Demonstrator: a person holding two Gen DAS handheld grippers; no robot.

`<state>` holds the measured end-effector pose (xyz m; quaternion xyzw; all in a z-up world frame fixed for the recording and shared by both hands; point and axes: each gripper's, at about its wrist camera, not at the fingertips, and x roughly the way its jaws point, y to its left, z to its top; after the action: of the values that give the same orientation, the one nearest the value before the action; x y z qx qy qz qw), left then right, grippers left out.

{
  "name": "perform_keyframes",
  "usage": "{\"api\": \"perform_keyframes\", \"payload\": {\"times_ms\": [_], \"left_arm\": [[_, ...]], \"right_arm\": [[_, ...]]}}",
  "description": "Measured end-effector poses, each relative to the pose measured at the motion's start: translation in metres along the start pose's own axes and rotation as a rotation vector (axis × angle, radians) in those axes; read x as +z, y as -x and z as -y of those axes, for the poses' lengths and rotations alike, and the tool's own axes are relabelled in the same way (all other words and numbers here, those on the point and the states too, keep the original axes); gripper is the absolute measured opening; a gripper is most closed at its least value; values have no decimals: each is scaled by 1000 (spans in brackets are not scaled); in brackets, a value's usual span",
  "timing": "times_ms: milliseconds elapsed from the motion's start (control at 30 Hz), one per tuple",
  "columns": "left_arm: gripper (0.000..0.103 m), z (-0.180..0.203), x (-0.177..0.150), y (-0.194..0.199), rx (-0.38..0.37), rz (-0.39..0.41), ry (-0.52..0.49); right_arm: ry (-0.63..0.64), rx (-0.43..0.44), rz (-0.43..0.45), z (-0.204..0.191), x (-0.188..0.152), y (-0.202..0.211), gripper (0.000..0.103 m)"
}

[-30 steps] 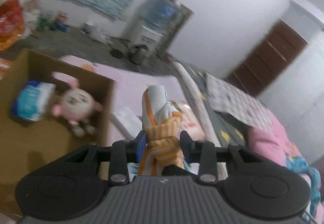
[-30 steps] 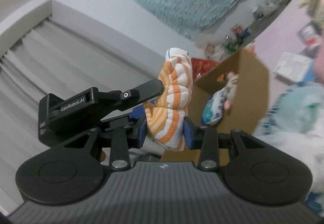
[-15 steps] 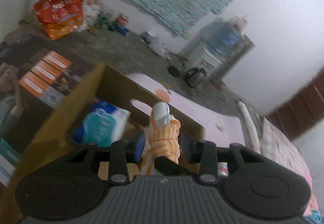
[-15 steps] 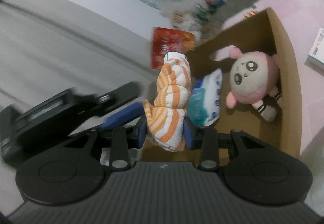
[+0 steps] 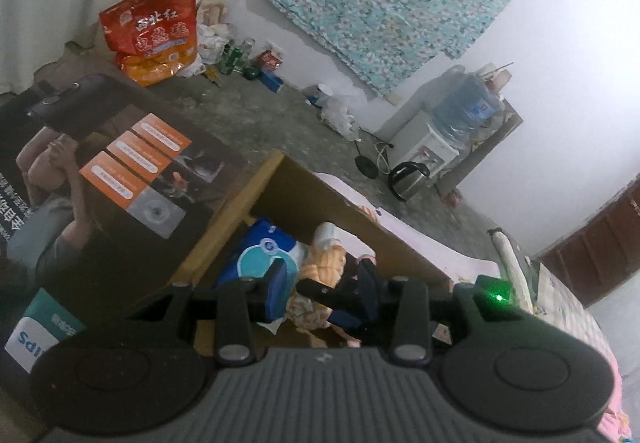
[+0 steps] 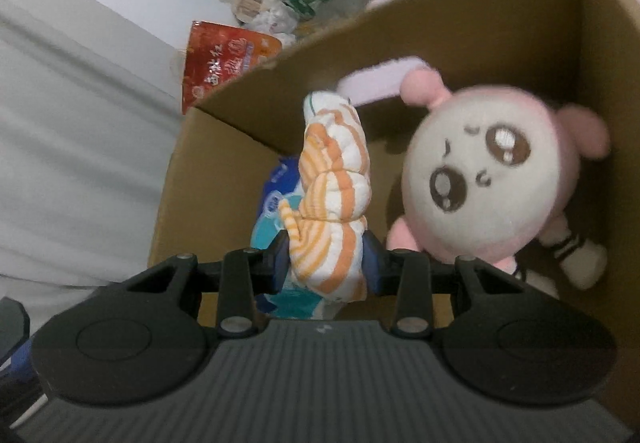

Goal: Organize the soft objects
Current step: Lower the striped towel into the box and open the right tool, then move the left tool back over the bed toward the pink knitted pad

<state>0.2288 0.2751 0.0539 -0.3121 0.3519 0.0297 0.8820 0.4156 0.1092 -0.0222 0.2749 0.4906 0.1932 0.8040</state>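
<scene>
Orange-and-white striped cloth (image 5: 320,263), bunched into a soft roll, sits pinched in the left gripper (image 5: 324,283), its fingers narrow on it, just above the cardboard box (image 5: 304,187). Let go crookedly, it might snag the box rim.

From the right wrist, the right gripper (image 6: 326,259) clamps the same roll inside the box, beside the pink plush (image 6: 492,179); uneven release could drag it out.

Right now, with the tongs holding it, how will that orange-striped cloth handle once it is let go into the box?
The orange-striped cloth bulges in soft folds above the right tongs, so probably floppy and light. It should slump, not roll, likely settling against the plush toy.
</scene>
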Motion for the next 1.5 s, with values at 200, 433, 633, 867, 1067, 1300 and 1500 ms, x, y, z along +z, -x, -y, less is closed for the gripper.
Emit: {"api": "perform_keyframes", "payload": {"times_ms": [200, 433, 633, 867, 1067, 1300, 1500], "left_arm": [[39, -12, -1, 0, -5, -5, 16], [43, -12, -4, 3, -11, -11, 17], [52, -5, -9, 11, -1, 9, -3], [67, 13, -21, 37, -4, 45, -57], [82, 40, -46, 58, -16, 36, -145], [98, 81, -94, 77, -73, 9, -329], [100, 123, -145, 81, -156, -16, -497]], "right_arm": [[-83, -73, -11, 21, -9, -11, 35], [-93, -30, -61, 19, -8, -21, 43], [-61, 7, -33, 11, -7, 0, 56], [-22, 145, 10, 9, -12, 72, 64], [34, 270, 88, 30, -25, 159, 72], [72, 304, 246, 104, -60, 277, 83], [10, 241, 390, 188, -111, 348, 86]]}}
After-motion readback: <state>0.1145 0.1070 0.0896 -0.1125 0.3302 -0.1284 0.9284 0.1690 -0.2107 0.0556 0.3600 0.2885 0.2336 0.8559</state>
